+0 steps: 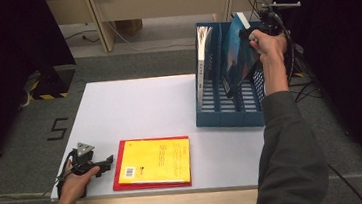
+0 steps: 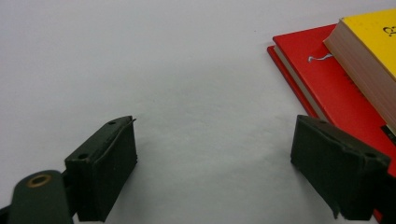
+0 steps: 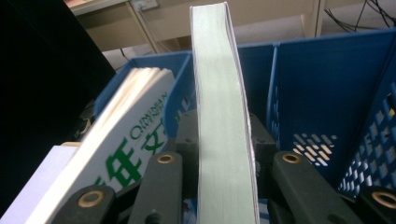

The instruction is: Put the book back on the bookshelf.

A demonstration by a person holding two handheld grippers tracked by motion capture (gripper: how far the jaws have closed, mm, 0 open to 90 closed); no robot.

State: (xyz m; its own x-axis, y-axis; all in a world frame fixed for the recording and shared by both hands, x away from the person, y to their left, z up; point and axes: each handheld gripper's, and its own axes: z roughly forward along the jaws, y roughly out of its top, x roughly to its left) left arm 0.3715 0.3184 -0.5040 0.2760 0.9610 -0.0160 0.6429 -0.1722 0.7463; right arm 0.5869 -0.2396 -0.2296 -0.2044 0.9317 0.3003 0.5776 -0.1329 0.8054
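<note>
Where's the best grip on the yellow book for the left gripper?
Probably the yellow book's near-left edge, coming in level from the left, where the open left gripper already rests. It lies flat on the red book, set back from that book's left margin, so one jaw can slip under its cover there.

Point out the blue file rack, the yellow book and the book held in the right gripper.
blue file rack [image 1: 228, 119]: high view, front wall.
yellow book [image 1: 157, 160]: high view, cover's middle.
held book [image 3: 222, 116]: right gripper view, page edge.
</note>
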